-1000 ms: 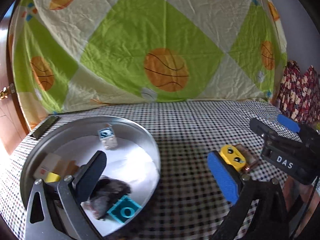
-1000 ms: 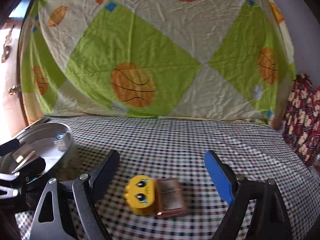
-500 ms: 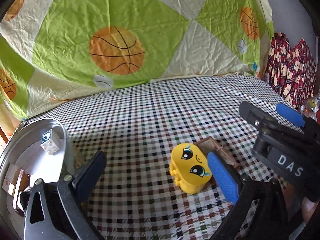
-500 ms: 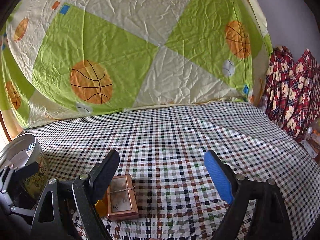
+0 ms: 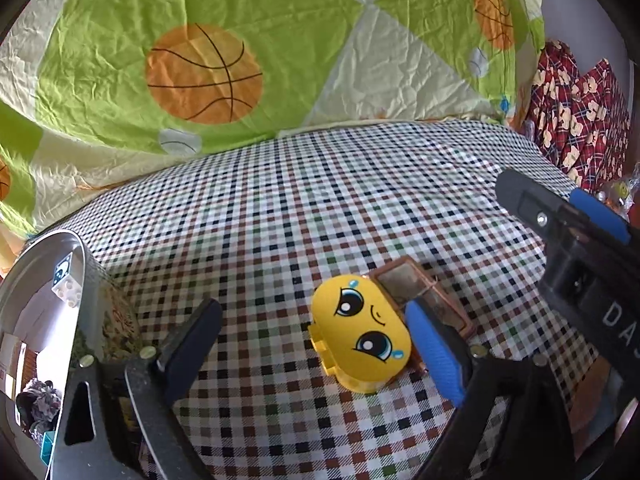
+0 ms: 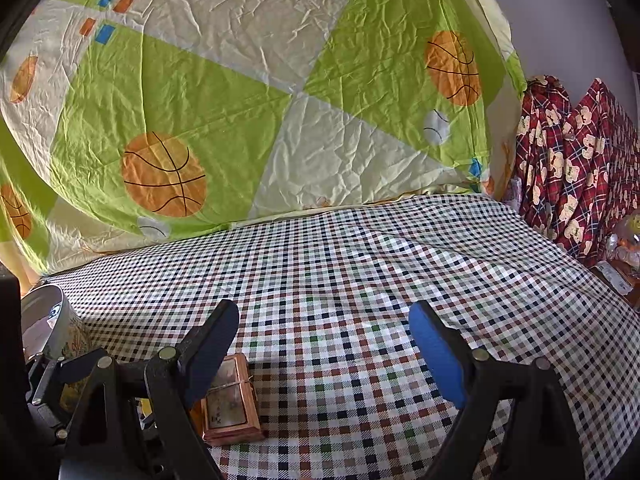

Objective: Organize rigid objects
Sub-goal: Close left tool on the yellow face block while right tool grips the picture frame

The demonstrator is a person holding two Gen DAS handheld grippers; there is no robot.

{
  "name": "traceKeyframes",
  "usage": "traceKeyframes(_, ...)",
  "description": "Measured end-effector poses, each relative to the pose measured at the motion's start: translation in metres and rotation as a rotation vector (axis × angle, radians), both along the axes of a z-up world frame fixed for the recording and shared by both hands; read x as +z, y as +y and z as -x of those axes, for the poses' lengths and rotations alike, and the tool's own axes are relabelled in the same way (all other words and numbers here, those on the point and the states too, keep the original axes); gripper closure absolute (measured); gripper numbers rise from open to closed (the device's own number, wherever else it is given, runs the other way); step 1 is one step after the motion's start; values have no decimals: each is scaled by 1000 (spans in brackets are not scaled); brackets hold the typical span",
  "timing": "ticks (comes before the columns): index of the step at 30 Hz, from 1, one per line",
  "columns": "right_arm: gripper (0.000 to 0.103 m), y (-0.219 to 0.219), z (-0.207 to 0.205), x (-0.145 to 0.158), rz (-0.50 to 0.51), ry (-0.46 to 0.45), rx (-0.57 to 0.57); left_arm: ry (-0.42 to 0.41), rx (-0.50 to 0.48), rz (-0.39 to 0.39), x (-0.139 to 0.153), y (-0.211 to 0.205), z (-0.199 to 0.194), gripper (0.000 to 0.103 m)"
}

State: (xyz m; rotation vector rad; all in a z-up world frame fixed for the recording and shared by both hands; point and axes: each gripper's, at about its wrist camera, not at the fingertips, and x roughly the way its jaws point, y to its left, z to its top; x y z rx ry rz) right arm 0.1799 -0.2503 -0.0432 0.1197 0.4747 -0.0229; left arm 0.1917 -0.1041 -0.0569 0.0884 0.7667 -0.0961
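A yellow toy block with a cartoon face [image 5: 360, 336] lies on the checked cloth, touching a flat brown box [image 5: 416, 284] behind it. My left gripper [image 5: 312, 312] straddles the block and its jaws are closing. The blue finger [image 5: 436, 356] is right beside the block, while the black finger [image 5: 192, 340] stands well clear of it. My right gripper [image 6: 322, 312] is open with bare cloth between its fingers, and the brown box [image 6: 230, 400] lies under its black finger. In the left wrist view my right gripper [image 5: 556, 200] hangs at the right.
A round metal tin [image 5: 24, 280] at the left holds a white block [image 5: 66, 286] and other small items; the same tin [image 6: 40, 300] shows in the right wrist view. A basketball-print sheet [image 5: 280, 60] hangs behind, and red patterned fabric [image 6: 580, 160] lies to the right.
My left gripper swung right from over the tin to the yellow block and lowered around it, its fingers slightly narrower. The right view turned rightwards, so the brown box slid under its left finger.
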Motion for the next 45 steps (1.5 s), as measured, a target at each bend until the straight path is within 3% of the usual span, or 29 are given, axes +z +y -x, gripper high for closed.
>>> traceKeyframes(5, 13, -2, 0, -1, -4, 3, -8, 30, -19, 43, -3, 4, -3, 45)
traceKeyframes(8, 13, -3, 0, -1, -9, 4, -10, 39, -6, 75, -3, 11, -4, 46)
traceKeyframes(13, 13, 0, -2, -2, 2, 14, -7, 80, -2, 52, -10, 7, -10, 45)
traceKeyframes(16, 13, 0, -2, -2, -3, 19, 2, 72, -2, 63, -10, 9, -10, 61)
traceKeyframes(26, 13, 35, -24, -18, 46, 165, 192, -79, 128, 67, 4, 46, 9, 61)
traceKeyframes(36, 15, 49, -33, -30, 42, 238, 314, -104, 177, 101, 7, 59, 11, 61)
traceKeyframes(39, 18, 51, -35, -33, 40, 253, 329, -123, 183, 88, 9, 57, 15, 61)
traceKeyframes(45, 37, 70, -38, -39, 93, 295, 396, -141, 195, 78, 10, 56, 17, 61)
